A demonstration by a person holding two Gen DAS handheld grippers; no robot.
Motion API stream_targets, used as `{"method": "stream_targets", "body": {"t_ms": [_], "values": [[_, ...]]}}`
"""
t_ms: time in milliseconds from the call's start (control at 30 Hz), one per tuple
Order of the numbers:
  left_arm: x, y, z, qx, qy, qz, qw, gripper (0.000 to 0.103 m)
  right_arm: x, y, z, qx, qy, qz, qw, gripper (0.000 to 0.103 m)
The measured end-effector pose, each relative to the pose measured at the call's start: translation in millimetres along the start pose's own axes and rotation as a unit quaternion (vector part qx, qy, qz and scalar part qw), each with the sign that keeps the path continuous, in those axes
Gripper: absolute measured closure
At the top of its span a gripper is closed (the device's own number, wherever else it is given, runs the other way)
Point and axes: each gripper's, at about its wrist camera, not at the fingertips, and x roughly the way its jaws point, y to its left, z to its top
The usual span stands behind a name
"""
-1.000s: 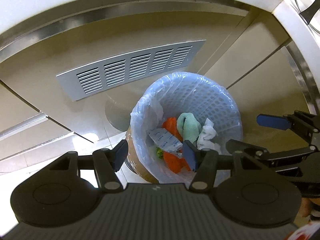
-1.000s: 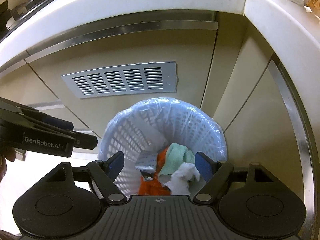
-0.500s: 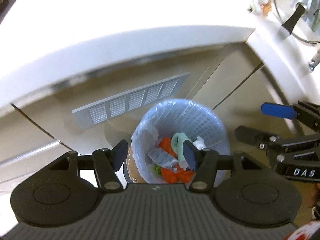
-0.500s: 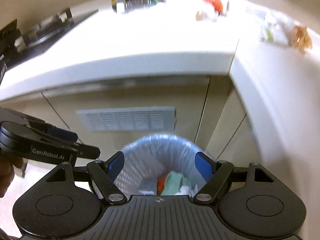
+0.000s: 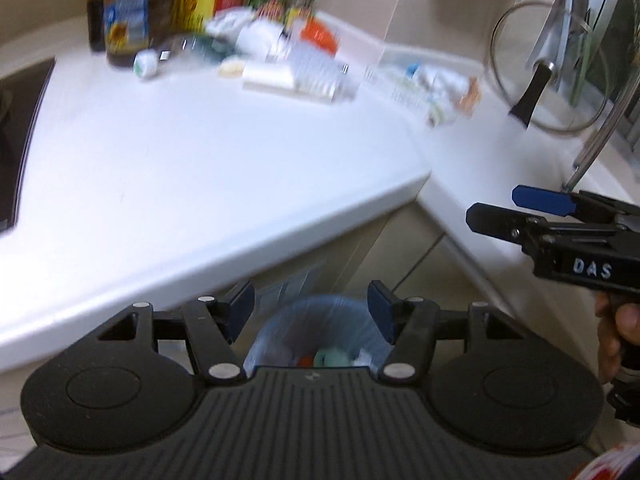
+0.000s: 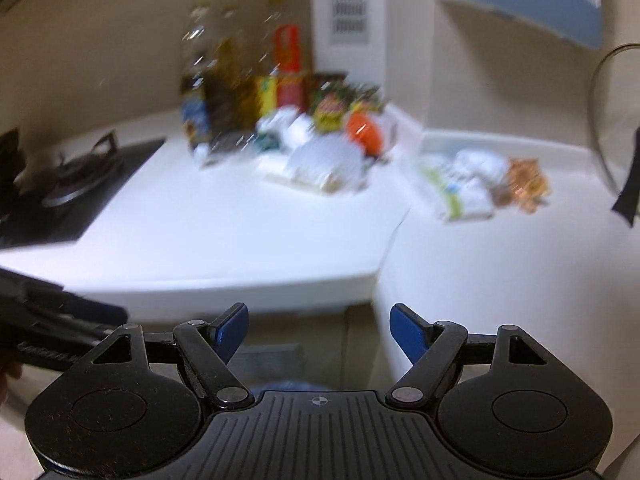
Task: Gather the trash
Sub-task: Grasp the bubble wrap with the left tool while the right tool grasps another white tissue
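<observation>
Left wrist: left gripper point(image 5: 311, 307) jaws just widened, empty; right gripper point(image 6: 319, 330) spread, empty.

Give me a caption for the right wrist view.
Open right gripper, nothing held, faces a white countertop strewn with blurred wrappers.

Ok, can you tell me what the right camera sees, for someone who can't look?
The open, empty right gripper points at a white kitchen counter. Blurred bottles and crumpled wrappers sit at the back, and a gas stove is on the left.
</observation>
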Motion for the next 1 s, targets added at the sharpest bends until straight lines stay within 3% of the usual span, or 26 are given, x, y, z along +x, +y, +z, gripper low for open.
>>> {"method": "stream_targets", "body": {"t_ms": [300,633,1000], "values": [[14,-25,59,0.006,-0.056,-0.003,0.9984,0.04,14,-70,37,0.027,-0.022,-0.052,0.998,0.026],[64,-38,132,0.029,-0.094,0.039,0.9944,0.035,51,-132,92,0.035,-0.058,-0.067,0.995,0.026],[113,-39,174,0.014,-0.09,0.059,0.9942,0.029,125,-162,115,0.021,-0.015,-0.05,0.998,0.026]]}}
